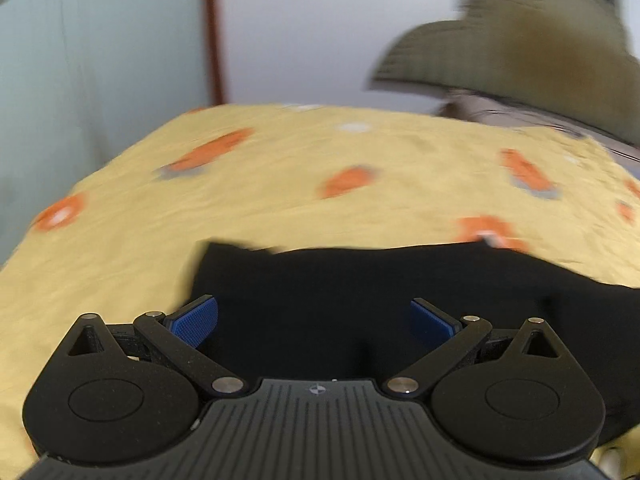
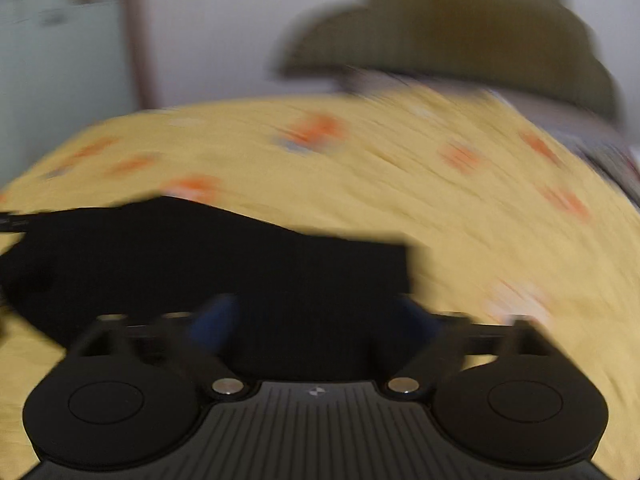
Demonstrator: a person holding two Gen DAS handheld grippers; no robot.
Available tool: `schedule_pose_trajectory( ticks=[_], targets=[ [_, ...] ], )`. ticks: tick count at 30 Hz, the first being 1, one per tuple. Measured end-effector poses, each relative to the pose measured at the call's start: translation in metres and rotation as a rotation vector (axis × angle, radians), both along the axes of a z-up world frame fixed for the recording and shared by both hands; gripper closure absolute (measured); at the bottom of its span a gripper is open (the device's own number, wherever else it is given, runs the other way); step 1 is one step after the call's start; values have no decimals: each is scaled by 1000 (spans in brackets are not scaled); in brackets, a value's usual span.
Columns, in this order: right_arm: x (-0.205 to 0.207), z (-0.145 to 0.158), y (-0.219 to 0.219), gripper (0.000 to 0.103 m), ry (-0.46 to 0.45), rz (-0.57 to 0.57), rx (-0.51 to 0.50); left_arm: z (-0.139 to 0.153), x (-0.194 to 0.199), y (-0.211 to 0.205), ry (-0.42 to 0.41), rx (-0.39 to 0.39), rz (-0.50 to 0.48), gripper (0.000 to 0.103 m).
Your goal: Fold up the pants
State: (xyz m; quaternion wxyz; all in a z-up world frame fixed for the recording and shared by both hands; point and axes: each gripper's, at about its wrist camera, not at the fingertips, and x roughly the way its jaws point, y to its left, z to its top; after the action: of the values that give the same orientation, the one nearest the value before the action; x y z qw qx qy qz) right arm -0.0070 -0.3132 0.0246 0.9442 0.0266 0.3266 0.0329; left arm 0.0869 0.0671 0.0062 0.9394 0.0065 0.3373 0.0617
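On a bed spread with a yellow cotton sheet [image 1: 304, 184] printed with orange and grey shapes, a pair of black fabric pants [image 1: 360, 292] lies folded into a flat, dark block near the sheet's near edge. Seen from the left wrist camera, the left hand-held gripper [image 1: 314, 322] hovers over the garment with its jaws spread wide, the two blue ribbed pads [image 1: 198, 320] well apart and nothing caught between them; black cloth fills the gap below. One corner of the pants points toward the sheet's left side, while the rest of the fabric runs off to the right behind the black linkage arms.

From the right wrist camera, heavily blurred by motion, the right hand-held gripper [image 2: 316, 326] also stands wide open above the same pants [image 2: 200, 256], its blue pads [image 2: 214, 326] only smeared shapes and gripping nothing. Here the garment's squared-off end sits just ahead of the right finger, with bare yellow sheet [image 2: 500, 208] beyond it, and the dark cloth stretches away to the left edge of the view.

At the far right corner of the bed, an olive-green checked cushion with a scalloped outline [image 1: 520, 44] rests against a pale wall [image 1: 300, 28]. A reddish-brown vertical strip [image 1: 214, 32] divides that wall from a light bluish panel [image 1: 92, 60] on the left.
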Motion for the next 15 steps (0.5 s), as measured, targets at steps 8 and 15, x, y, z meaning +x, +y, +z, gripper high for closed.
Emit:
schedule_pose_trajectory(
  ticks=[8,15],
  targets=[
    [-1,-3,212,0,-210,451,-360,19,-22,100,-19,190,329,1],
    [-16,-40,329,1,-394,666,-660,42,-31,149,-16,91,367,1]
  ],
)
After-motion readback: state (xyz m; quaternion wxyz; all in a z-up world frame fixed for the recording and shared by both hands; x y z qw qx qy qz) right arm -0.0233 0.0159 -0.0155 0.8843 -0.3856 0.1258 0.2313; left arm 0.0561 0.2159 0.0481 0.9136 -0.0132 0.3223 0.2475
